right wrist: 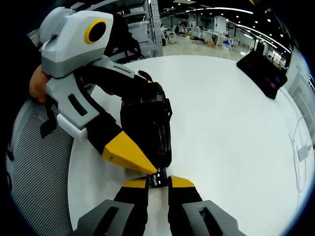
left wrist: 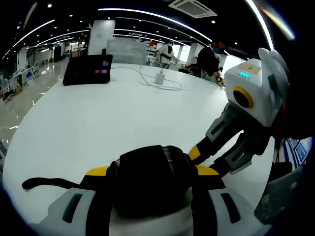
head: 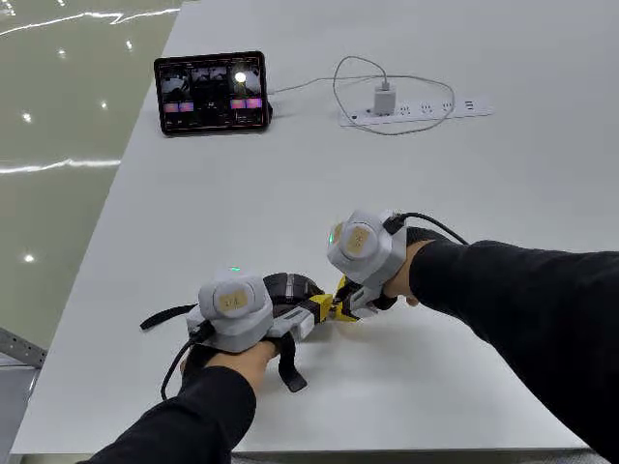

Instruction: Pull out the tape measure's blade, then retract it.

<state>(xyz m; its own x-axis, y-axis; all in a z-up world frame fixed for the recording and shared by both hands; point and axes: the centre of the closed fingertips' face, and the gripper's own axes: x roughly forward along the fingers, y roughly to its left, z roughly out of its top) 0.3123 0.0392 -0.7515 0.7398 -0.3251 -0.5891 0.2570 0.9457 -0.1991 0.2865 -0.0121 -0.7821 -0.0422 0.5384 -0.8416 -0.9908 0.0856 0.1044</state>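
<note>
Black tape measure (left wrist: 147, 182): clamped in left tongs (left wrist: 152, 170), on white surface (head: 387, 174); right tongs (right wrist: 158, 183) apparently pinch its blade tip (right wrist: 158, 177), plain in right gripper view, hidden in head view.

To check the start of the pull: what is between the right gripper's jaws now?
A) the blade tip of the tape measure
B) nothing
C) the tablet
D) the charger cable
A: the right gripper is closed on the small blade tip at the case of the black tape measure, which the left gripper holds.
</note>
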